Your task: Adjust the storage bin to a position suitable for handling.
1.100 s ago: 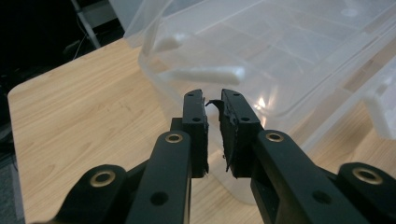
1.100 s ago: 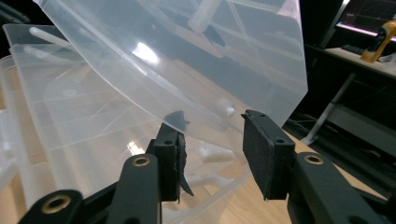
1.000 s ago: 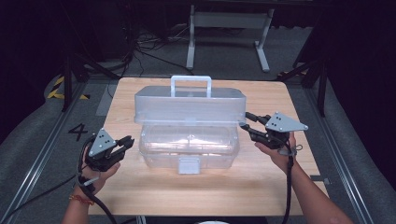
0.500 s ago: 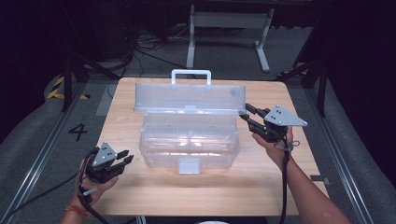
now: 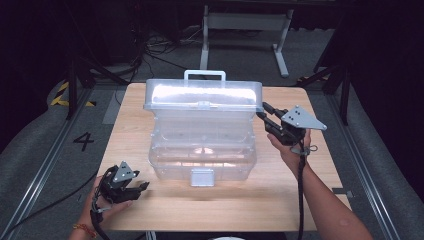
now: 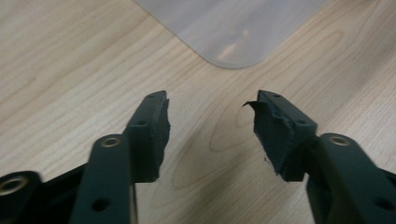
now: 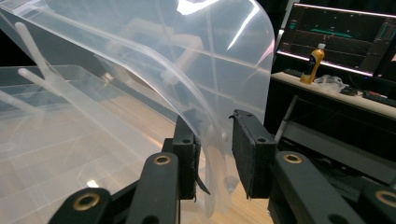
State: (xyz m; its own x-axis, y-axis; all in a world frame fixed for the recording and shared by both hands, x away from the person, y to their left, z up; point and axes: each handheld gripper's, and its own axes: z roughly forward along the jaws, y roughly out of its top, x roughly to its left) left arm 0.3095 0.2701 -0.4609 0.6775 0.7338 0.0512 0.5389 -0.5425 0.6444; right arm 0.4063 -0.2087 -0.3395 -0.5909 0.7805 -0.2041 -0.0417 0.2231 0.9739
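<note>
Clear plastic box (image 5: pixel 202 150) sits mid-desk (image 5: pixel 320 200), long side toward the person, grey latch (image 5: pixel 202 176) on its front wall. Lid (image 5: pixel 202 97) is raised, hinged at the back and tilted up, white handle (image 5: pixel 204 75) sticking above its top edge. Box interior looks bare apart from reflections.

Right gripper (image 5: pixel 262 111) is at the lid's right end, held in the person's right hand (image 5: pixel 290 150), grey three-cornered plate on top. In the right gripper view the lid's clear edge (image 7: pixel 215 140) runs between the jaws; the jaws have just been closing and stand narrow. The left-hand pad is against the plastic, the right-hand pad looks just off it with a sliver of gap, so I cannot tell if it is a firm clamp or only straddling the edge.

Left gripper (image 5: pixel 142 187) is low at the desk's front left corner, in the person's left hand (image 5: pixel 107 207), near the box's front left corner but apart from it. Left gripper view: jaws have just been opening, now at a middling spread, nothing between them, bare wood below. A rounded corner of the clear plastic (image 6: pixel 233 32) shows ahead of the tips, not touching.

Right gripper view background: dark shelf with an orange bottle (image 7: pixel 314 63) in front of a monitor (image 7: pixel 345 35). Floor beyond the desk has a metal stand (image 5: pixel 245 30) and cables.
</note>
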